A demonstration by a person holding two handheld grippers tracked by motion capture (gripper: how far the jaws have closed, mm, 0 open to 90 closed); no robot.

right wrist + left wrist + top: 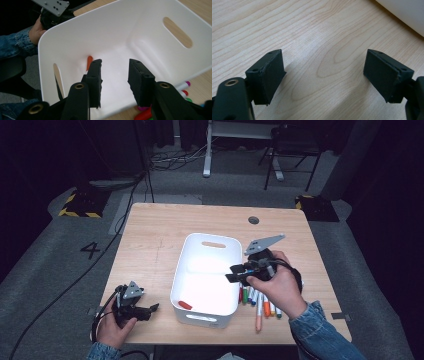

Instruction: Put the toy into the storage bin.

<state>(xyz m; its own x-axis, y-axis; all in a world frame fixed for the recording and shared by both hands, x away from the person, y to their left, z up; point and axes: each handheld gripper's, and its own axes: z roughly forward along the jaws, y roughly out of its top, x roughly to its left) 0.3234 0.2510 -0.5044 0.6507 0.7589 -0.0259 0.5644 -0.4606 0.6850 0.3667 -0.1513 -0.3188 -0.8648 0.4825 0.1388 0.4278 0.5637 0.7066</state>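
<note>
A white plastic bin [212,238] with slot handles stands in the middle of the wooden table [150,235]. One red-orange marker [185,304] lies inside it at its near left corner, seen also as the marker [89,62] beyond my right jaws. Several coloured markers [260,302] lie on the table along the bin's right side. My right gripper [234,273] hovers over the bin's right rim, pointing into the bin [112,27]; the right gripper [115,66] is open with nothing between its jaws. My left gripper [154,307] rests low at the table's near left corner, and the left gripper [324,67] stands open over bare wood.
The bin's white wall [407,12] lies just past my left gripper on its right. A round grommet [253,220] sits near the table's far edge. Loose markers [183,86] lie below the bin's rim. The person's left hand [36,30] is beyond the bin.
</note>
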